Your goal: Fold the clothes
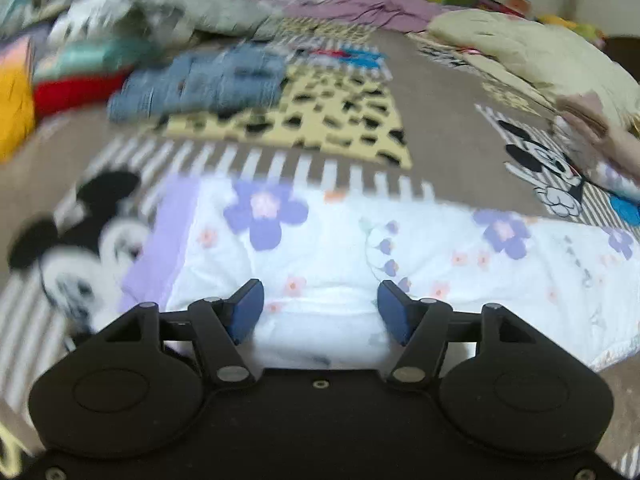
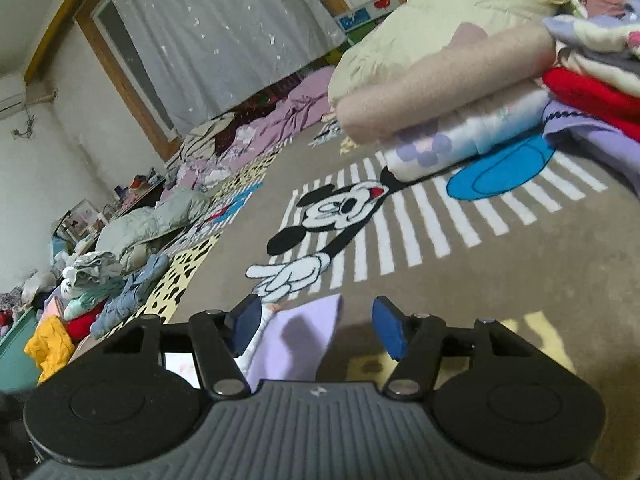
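A white garment with purple flowers and a lilac band lies spread flat on the Mickey Mouse rug. My left gripper is open just above its near edge, the jaws wide apart over the white cloth. My right gripper is open too, low over the rug. A lilac corner of the garment lies between its fingers, nearer the left one. I see no grip on the cloth in either view.
A stack of folded clothes sits on the rug at the far right. A loose heap with jeans, red and yellow pieces lies at the far left. Bedding lines the far edge. A curtained window stands behind.
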